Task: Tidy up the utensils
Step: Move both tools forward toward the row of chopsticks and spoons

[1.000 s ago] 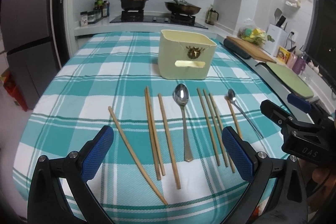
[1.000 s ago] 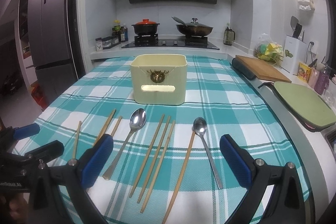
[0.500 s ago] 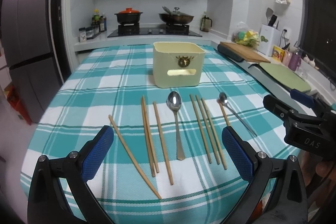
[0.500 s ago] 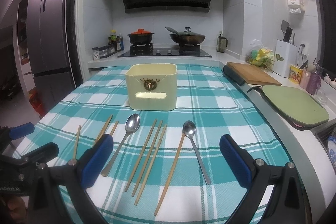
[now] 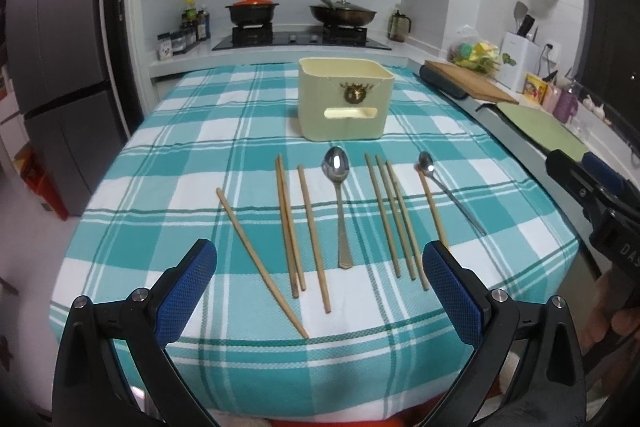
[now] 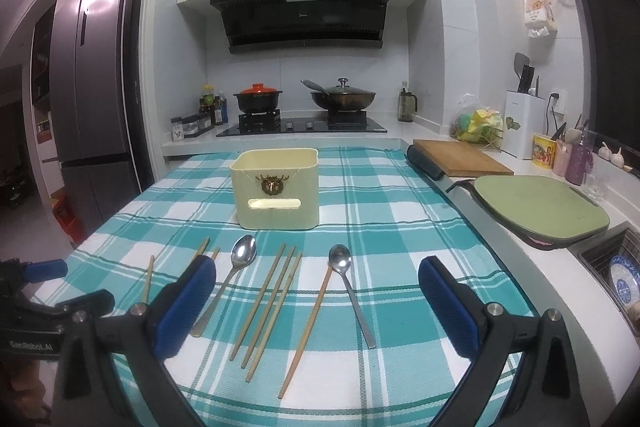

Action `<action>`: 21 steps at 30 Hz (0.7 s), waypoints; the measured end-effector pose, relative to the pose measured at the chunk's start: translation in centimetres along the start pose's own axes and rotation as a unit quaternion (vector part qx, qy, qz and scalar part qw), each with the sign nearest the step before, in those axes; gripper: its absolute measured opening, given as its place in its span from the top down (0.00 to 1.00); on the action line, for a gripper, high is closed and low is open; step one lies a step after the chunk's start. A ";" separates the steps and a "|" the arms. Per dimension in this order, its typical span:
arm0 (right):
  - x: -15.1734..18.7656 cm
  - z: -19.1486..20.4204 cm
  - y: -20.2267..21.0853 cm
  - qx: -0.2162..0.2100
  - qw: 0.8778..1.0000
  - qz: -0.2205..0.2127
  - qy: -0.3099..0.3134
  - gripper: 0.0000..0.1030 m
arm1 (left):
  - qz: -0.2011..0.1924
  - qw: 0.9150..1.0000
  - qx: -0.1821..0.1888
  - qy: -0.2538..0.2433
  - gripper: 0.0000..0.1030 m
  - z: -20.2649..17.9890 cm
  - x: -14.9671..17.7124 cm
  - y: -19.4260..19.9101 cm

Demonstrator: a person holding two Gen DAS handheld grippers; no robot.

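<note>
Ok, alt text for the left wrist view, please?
Open left hand-held gripper hovers over a checked tablecloth where eight chopsticks and two spoons lie in a row before a cream box. The right hand-held gripper shows at the right edge.

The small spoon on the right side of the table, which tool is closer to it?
Right. The right tool hangs just in front of the small spoon; the left tool sits farther to its left, before the big spoon.

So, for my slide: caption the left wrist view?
Open left tongs face chopsticks, two spoons and a cream bin.
</note>
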State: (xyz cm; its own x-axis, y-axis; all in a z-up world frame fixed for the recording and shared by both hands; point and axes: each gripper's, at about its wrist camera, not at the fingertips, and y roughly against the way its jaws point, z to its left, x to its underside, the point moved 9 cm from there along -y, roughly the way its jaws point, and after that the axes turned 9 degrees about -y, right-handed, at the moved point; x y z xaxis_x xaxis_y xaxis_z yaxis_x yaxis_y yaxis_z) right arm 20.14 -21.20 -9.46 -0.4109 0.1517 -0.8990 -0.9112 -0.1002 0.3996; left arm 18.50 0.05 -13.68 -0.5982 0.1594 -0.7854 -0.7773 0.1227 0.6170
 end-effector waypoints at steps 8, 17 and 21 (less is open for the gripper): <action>-0.8 -0.6 2.0 0.005 1.000 -0.031 0.002 0.00 | -0.057 0.995 -0.080 -0.025 0.01 4.2 -3.8 3.6; -0.4 0.3 3.0 -0.015 0.999 -0.035 0.013 0.00 | -0.038 0.999 -0.012 0.003 0.00 1.5 -1.6 3.7; 0.2 0.6 2.9 -0.008 0.999 -0.029 0.036 0.00 | -0.012 1.000 0.018 0.017 0.01 0.5 -1.1 2.8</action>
State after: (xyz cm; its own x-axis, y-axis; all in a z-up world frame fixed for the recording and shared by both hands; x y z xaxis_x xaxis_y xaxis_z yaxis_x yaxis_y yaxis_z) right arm 17.44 -20.83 -8.36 -0.3543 0.0874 -0.9311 -0.9324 -0.1095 0.3445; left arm 17.06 0.71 -11.05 -0.5856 0.1230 -0.8012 -0.7846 0.1622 0.5984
